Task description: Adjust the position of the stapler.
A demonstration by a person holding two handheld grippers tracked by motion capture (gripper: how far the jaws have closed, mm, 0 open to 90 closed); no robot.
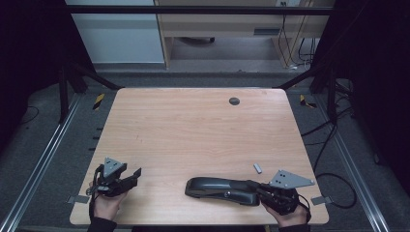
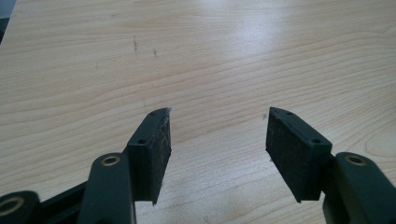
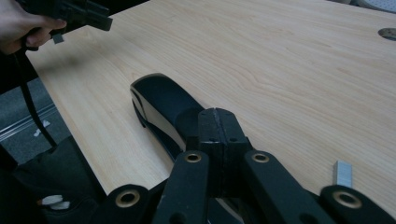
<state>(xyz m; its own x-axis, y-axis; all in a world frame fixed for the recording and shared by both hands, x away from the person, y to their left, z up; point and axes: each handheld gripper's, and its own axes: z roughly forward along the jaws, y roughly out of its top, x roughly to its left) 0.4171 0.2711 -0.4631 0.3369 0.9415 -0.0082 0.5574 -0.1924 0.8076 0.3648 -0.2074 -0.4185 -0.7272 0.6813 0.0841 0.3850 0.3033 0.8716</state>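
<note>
Wood-grain table [image 1: 193,125], seen from above: one black stapler [image 1: 220,188] lies flat near the 5 o'clock edge, its nose toward 9 o'clock. My right gripper [image 3: 218,122] sits at the stapler's rear end, jaws pressed together above it; whether they pinch it I cannot tell. One strip of staples [image 1: 257,168] rests just beside, toward 1 o'clock. My left gripper [image 1: 137,174], at 7 o'clock, holds its two jaws apart over bare wood.

High view: overhead, facing forward-down on the light wooden table [image 1: 193,125]. Gripper views: low, close above it; right shares the black plastic stapler [image 3: 161,100].
</note>
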